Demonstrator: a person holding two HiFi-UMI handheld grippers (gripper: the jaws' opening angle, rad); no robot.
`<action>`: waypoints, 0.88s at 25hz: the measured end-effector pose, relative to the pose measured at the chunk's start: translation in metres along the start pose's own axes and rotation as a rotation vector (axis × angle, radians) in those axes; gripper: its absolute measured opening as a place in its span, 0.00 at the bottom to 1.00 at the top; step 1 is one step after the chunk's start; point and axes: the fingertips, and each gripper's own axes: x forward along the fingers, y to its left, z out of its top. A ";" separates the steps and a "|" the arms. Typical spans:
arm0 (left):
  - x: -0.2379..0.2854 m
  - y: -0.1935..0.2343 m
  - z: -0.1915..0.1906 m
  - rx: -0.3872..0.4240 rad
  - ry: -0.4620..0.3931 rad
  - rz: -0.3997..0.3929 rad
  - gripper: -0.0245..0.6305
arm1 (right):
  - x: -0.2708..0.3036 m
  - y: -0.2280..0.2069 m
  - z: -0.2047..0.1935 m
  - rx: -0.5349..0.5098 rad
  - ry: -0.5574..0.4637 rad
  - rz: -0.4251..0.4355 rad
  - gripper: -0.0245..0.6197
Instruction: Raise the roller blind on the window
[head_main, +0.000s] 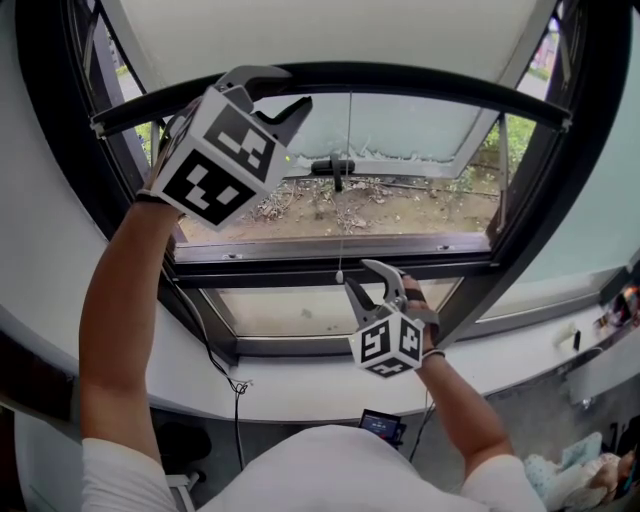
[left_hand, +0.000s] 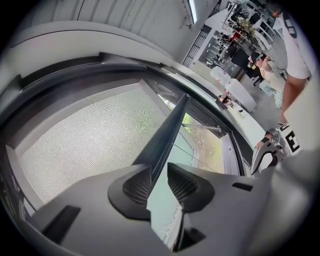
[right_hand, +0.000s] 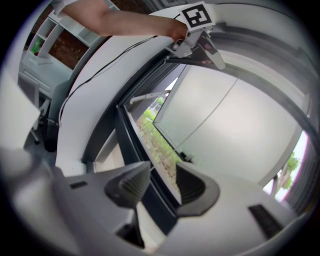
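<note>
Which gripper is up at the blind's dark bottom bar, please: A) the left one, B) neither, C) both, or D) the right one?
A: the left gripper has its jaws around the bottom bar, while the right gripper is lower, by the window frame.

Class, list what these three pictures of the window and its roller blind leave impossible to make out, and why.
Roller blind: its roller is cut off by the head view's top edge.
Left gripper on the bottom bar: in the left gripper view one jaw covers the bar's near end, so a grip cannot be confirmed.
Cord at the right gripper: in the right gripper view, too thin and blurred to place between the jaws.
</note>
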 end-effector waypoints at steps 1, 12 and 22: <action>0.000 0.001 0.001 0.002 -0.001 0.002 0.21 | 0.001 0.000 0.000 0.000 0.001 0.002 0.30; 0.000 0.014 0.010 0.015 -0.001 0.015 0.21 | 0.016 0.005 -0.002 0.099 0.005 0.058 0.30; -0.002 0.028 0.020 0.026 -0.009 0.032 0.21 | 0.051 0.011 -0.001 0.194 0.035 0.070 0.30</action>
